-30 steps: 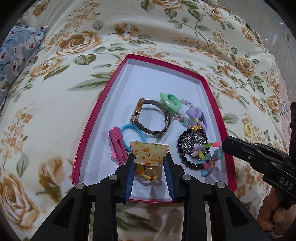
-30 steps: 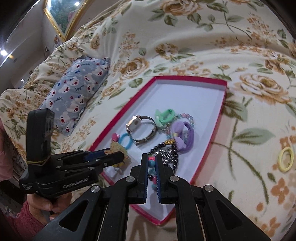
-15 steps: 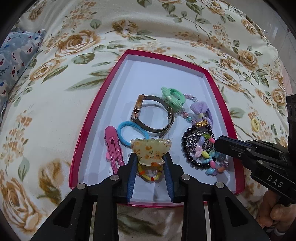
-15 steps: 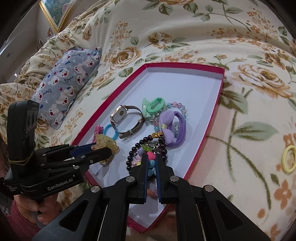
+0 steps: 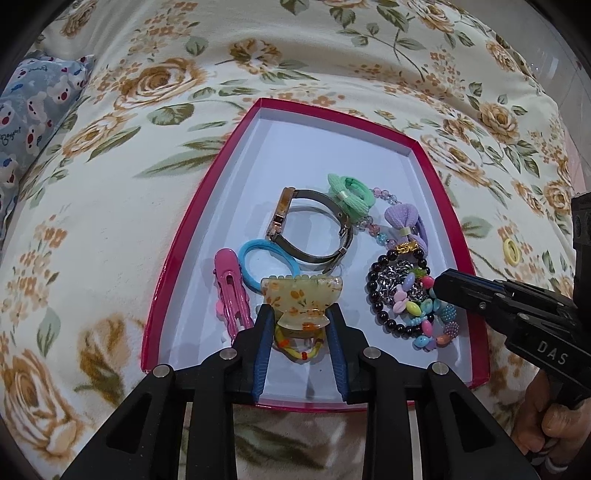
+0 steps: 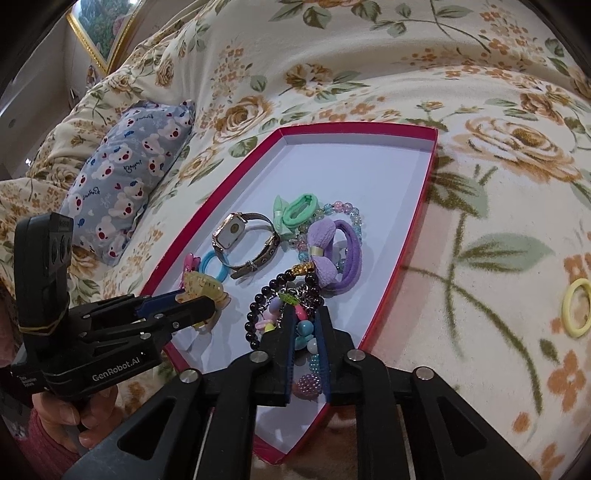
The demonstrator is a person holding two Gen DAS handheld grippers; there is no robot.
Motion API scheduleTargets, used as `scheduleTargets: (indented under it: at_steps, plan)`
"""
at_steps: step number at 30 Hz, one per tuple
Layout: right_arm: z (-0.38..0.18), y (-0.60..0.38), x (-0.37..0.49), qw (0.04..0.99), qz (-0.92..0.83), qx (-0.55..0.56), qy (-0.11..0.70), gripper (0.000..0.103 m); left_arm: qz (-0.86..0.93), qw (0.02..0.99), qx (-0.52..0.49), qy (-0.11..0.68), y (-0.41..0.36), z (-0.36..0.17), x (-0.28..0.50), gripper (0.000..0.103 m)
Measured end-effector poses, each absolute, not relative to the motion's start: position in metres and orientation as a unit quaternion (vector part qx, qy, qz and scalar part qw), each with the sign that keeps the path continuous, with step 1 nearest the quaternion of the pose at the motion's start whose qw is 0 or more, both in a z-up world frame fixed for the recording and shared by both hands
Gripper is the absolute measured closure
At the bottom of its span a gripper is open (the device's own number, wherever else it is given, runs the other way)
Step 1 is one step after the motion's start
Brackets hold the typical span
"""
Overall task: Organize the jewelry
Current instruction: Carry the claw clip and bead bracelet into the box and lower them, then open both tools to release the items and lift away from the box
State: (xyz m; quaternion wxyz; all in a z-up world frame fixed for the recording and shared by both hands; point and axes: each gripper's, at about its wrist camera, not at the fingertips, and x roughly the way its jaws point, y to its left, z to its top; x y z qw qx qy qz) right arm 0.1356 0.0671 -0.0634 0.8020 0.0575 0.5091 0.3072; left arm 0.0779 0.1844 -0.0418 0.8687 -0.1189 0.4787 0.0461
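Note:
A red box (image 5: 192, 236) with a white floor lies on the flowered bedcover; it also shows in the right wrist view (image 6: 410, 236). My left gripper (image 5: 300, 314) is shut on a yellow flowered claw clip (image 5: 301, 295), low over the box's near end; the clip also shows in the right wrist view (image 6: 201, 286). My right gripper (image 6: 306, 317) is slightly parted around a colourful bead bracelet (image 6: 306, 332), which lies in the box (image 5: 424, 314). Inside too lie a watch (image 5: 306, 229), black bead bracelet (image 5: 380, 295), green (image 5: 347, 194), purple (image 5: 404, 221) and blue (image 5: 266, 262) hair ties, and a pink clip (image 5: 231, 291).
A small yellow ring-shaped hair tie (image 6: 576, 308) lies on the bedcover right of the box; it also shows in the left wrist view (image 5: 511, 251). A blue bear-print pillow (image 6: 129, 173) lies to the left. A gold picture frame (image 6: 99, 26) hangs at the far left.
Both grippers have lowered into the box's near end. My right gripper's jaws have parted a little and the colourful bracelet has come down onto the box floor.

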Motion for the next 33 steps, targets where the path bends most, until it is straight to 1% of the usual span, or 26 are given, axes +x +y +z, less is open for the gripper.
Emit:
scheduleTargets:
  at_steps: [1,2,4,10,15,22,25,29,33]
  plan:
    - [-0.063,0.067,0.135,0.801,0.309,0.06,0.508,0.077,0.047,0.869,-0.121,0.478,0.185,-0.042,0.077,0.073]
    - [-0.061,0.067,0.134,0.802,0.311,0.063,0.506,0.074,0.047,0.869,-0.123,0.478,0.185,-0.041,0.077,0.072]
    - [-0.058,0.068,0.133,0.805,0.31,0.061,0.503,0.07,0.047,0.868,-0.125,0.478,0.186,-0.041,0.076,0.071]
    - [-0.056,0.065,0.133,0.808,0.303,0.066,0.501,0.07,0.046,0.868,-0.127,0.477,0.186,-0.04,0.074,0.065]
    - [-0.055,0.063,0.132,0.808,0.303,0.069,0.5,0.069,0.047,0.869,-0.128,0.475,0.185,-0.039,0.073,0.059]
    - [-0.054,0.063,0.131,0.807,0.304,0.068,0.502,0.069,0.047,0.869,-0.128,0.475,0.185,-0.039,0.073,0.056]
    - [-0.054,0.065,0.131,0.807,0.304,0.066,0.502,0.069,0.045,0.869,-0.132,0.474,0.185,-0.037,0.072,0.053]
    - [-0.053,0.065,0.13,0.808,0.303,0.065,0.502,0.068,0.047,0.871,-0.13,0.471,0.185,-0.034,0.069,0.045]
    - [-0.051,0.063,0.129,0.811,0.299,0.066,0.499,0.062,0.049,0.872,-0.128,0.469,0.184,-0.031,0.065,0.039]
